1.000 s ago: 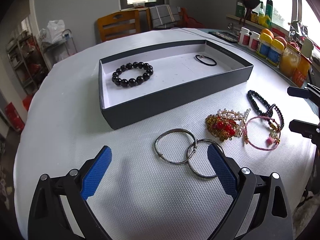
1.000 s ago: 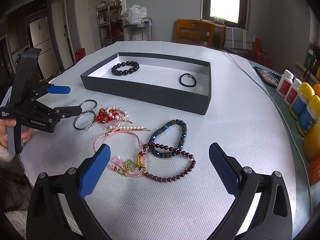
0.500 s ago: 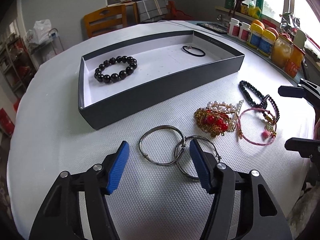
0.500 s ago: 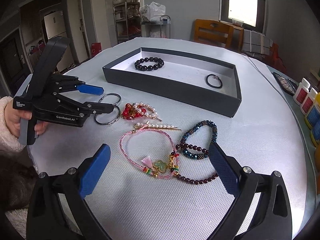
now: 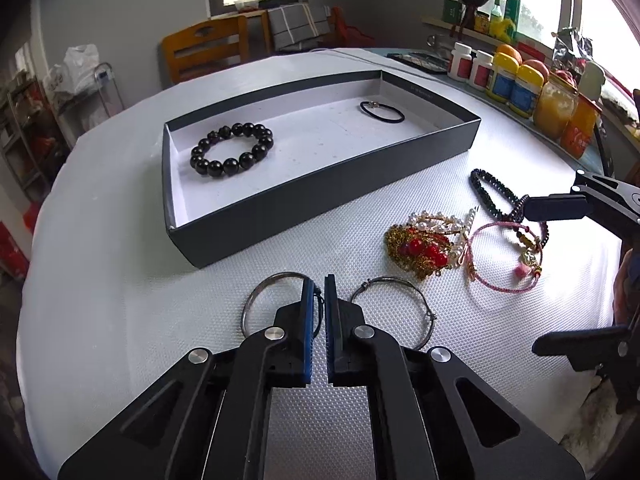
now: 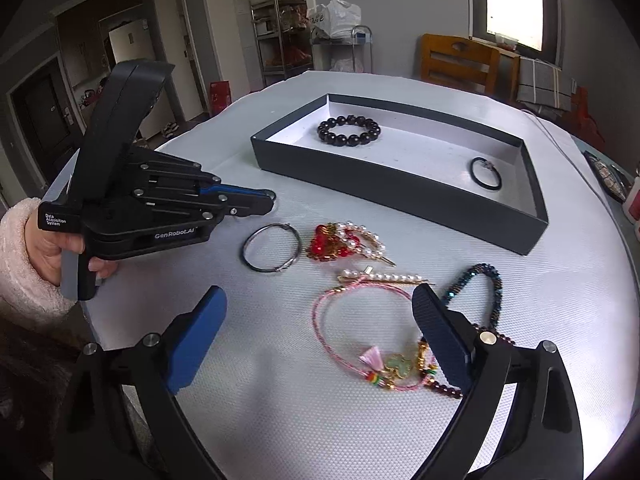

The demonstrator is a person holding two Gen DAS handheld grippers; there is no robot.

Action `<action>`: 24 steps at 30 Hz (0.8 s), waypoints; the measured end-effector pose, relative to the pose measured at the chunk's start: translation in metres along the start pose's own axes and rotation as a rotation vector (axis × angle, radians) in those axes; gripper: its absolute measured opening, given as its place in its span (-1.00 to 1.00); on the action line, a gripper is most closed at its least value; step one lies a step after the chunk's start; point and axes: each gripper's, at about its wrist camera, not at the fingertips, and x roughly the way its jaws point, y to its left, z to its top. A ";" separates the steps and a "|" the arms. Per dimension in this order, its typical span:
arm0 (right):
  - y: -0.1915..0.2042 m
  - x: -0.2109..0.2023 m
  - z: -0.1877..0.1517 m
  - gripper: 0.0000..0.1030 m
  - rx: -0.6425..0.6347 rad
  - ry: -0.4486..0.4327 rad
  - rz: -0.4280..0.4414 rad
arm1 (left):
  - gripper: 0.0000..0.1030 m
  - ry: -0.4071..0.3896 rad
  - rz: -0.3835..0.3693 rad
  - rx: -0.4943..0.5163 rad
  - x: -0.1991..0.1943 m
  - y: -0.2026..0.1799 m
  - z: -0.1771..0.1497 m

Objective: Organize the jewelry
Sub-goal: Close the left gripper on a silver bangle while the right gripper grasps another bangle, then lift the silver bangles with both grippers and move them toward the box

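Note:
My left gripper (image 5: 319, 286) is shut on the rim of a silver bangle (image 5: 256, 298) at the table's near side; it also shows in the right wrist view (image 6: 269, 199). A second silver bangle (image 5: 404, 312) lies beside it on the right. The dark grey tray (image 5: 320, 184) holds a black bead bracelet (image 5: 232, 150) and a black hair tie (image 5: 382, 111). My right gripper (image 6: 320, 316) is open above a pink cord bracelet (image 6: 340, 336). A red and pearl hair ornament (image 6: 344, 240) and dark bead bracelets (image 6: 480, 284) lie nearby.
The round table has a white textured cover (image 5: 120, 280). Bottles and jars (image 5: 520, 88) stand along the far right edge. A wooden chair (image 5: 204, 54) stands behind the table. A pearl hairpin (image 6: 380, 278) lies by the pink bracelet.
My left gripper has moved in and closed on the left silver bangle. My right gripper has lowered towards the pink bracelet, jaws still apart.

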 end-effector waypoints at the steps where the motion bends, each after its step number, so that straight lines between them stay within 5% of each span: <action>1: 0.004 0.003 0.001 0.78 -0.008 0.004 0.009 | -0.89 0.010 0.014 0.009 0.002 0.000 0.000; 2: 0.008 0.006 0.002 0.78 -0.015 0.010 0.019 | -0.85 0.012 0.018 0.003 0.003 0.001 0.000; 3: 0.011 0.008 0.002 0.78 -0.021 0.015 0.027 | -0.61 0.007 0.010 -0.005 0.003 0.003 -0.001; 4: 0.014 0.011 0.003 0.78 -0.023 0.021 0.033 | -0.17 -0.006 0.012 -0.012 0.001 0.004 -0.001; 6: 0.018 0.016 0.003 0.78 -0.019 0.037 0.051 | 0.28 -0.038 0.041 -0.008 -0.003 0.005 -0.002; 7: 0.020 0.018 0.004 0.78 -0.014 0.046 0.064 | 0.32 -0.047 0.058 -0.007 -0.004 0.007 -0.003; 14: 0.028 0.031 0.007 0.67 0.006 0.082 0.103 | 0.28 0.008 0.011 -0.056 0.013 0.023 -0.002; 16: 0.027 0.032 0.008 0.63 0.023 0.083 0.107 | -0.05 0.002 0.018 -0.044 0.012 0.023 -0.002; 24: 0.034 0.041 0.012 0.51 0.010 0.089 0.070 | -0.05 -0.011 0.025 -0.038 0.005 0.022 -0.007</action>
